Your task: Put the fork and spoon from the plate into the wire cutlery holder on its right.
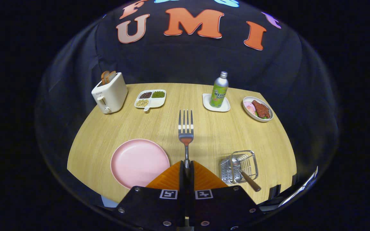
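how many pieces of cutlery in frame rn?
2. The fork is clamped by its handle in the gripper, tines pointing ahead. The spoon already sits in the wire cutlery holder, right of the pink plate.

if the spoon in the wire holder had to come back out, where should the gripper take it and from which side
By the wooden handle, coming from the near side. The spoon leans with its bowl down inside the wire cutlery holder, so only the handle sticks out clear. The gripper is now shut on the fork.
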`<state>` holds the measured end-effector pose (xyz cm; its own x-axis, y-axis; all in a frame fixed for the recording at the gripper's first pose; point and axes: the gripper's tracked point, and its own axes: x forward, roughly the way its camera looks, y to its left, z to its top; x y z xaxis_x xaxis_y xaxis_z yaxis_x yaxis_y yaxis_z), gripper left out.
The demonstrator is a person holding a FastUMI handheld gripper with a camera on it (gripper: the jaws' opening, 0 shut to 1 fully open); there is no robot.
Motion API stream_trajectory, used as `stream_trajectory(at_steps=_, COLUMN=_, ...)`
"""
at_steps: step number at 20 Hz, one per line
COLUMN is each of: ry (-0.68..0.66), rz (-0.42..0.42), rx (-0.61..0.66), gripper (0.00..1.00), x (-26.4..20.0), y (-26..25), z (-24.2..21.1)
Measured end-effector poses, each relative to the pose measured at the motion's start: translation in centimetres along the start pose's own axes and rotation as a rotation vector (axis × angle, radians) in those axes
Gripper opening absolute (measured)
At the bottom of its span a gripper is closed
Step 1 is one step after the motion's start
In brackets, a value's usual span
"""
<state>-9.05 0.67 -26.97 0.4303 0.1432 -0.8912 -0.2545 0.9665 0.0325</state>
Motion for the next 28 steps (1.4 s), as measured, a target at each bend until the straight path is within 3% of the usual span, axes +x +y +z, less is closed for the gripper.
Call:
stream_trajectory(at_steps=4, ry=-0.005, rz=-0.064, rx=-0.020, gripper=0.05, x=-1.6, y=-5.1, z=0.1)
stream_trajectory(at_steps=10, ry=0.099, rz=-0.114, rx=-0.033, gripper=0.05, x=-1.3, y=-10.2, z=-3.0)
stream_trajectory(at_steps=17, ry=0.227, rz=-0.093, rx=-0.083, gripper=0.05, x=-0.3, y=-10.8, z=-6.8)
stream_trajectory(at_steps=28, ry=0.264, rz=-0.077, rx=-0.117, gripper=0.07, x=-0.2, y=-11.5, z=-6.4)
